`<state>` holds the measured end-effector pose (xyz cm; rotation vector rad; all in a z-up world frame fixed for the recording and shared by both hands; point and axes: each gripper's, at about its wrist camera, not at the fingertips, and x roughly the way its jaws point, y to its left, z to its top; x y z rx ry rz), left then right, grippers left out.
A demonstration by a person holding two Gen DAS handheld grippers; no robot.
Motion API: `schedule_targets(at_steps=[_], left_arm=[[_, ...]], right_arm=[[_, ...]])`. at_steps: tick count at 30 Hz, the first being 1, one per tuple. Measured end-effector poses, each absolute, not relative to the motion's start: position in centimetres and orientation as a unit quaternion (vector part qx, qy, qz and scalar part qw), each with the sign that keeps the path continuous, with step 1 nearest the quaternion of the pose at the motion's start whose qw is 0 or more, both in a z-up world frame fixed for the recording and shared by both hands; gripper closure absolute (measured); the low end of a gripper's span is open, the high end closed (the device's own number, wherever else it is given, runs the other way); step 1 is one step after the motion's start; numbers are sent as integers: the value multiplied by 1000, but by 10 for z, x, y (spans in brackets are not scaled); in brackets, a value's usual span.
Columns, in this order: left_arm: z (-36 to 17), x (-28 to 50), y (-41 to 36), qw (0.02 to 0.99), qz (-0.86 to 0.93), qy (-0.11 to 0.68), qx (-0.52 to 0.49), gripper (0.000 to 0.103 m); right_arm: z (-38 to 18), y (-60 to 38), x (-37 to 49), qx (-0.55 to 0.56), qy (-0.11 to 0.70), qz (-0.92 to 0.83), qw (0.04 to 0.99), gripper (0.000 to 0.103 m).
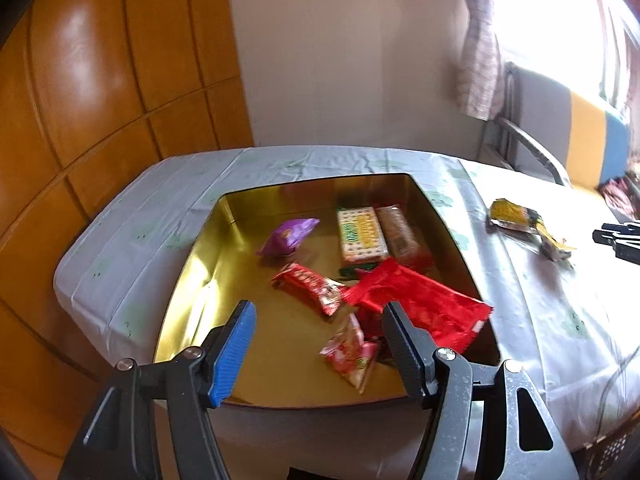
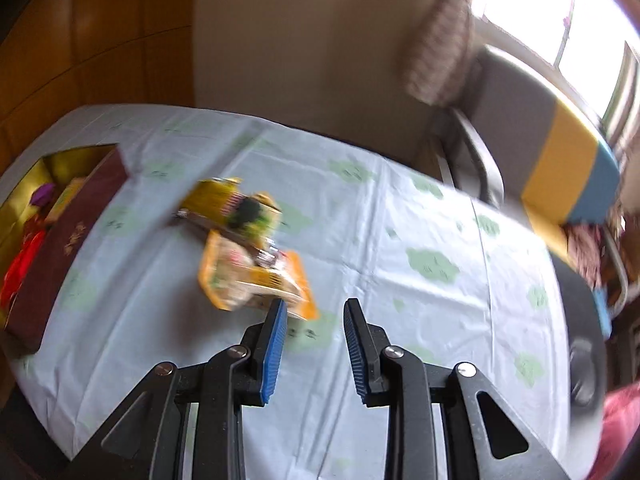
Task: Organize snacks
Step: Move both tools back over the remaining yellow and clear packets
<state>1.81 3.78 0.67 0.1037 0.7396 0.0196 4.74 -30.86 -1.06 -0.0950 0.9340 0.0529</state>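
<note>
- The gold-lined box (image 1: 192,264) on the table (image 1: 540,300) holds snack packets: purple (image 1: 288,236), checkered (image 1: 362,236), red (image 1: 420,304).
- Left tool (image 1: 316,312) gapes empty above it.
- Right tool (image 2: 314,312), narrow, holds nothing; blurred yellow packets (image 2: 248,248) lie at its 11 o'clock.

daylight from window (image 1: 560,20) blown out | right view motion-blurred | fisheye edges

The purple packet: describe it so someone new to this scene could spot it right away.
Find the gold tin standing open on the table's pale cloth. Inside, toward the far left of the snack pile, lies the purple packet, small and puffy, just left of the green-and-white checked box. It is the only purple thing there; the wrappers nearest it are red.
</note>
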Motion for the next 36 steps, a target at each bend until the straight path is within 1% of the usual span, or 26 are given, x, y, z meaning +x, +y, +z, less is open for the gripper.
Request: schedule_targets(at_steps=[3, 9, 13, 18, 23, 32, 33, 34, 36], left_arm=[[11, 22, 25, 931, -2, 358, 66, 36], [17, 35, -5, 929, -27, 354, 101, 36], [17, 45, -26, 925, -45, 357, 124, 36], [16, 56, -52, 918, -75, 364, 136, 36], [21, 65, -76, 915, -98, 354, 165, 36], [19, 117, -114, 888, -141, 421, 123, 36], [18, 123, -124, 888, -140, 416, 142, 34], [16, 127, -132, 886, -141, 413, 160, 30], [10, 136, -149, 877, -153, 412, 196, 28]], right_arm=[[-21, -325, 55, -9, 478, 12, 878, 73], [-19, -334, 56, 23, 482, 16, 876, 73], [-17, -334, 57, 25, 483, 15, 875, 73], [-18, -339, 58, 43, 488, 7, 872, 73], [-20, -347, 59, 66, 496, -2, 866, 73], [-14, -352, 58, 89, 492, -1, 866, 73], [-13, -352, 57, 91, 492, 1, 866, 73], [-12, -352, 57, 93, 491, 3, 866, 73], [-11, -352, 56, 96, 490, 6, 866, 72]])
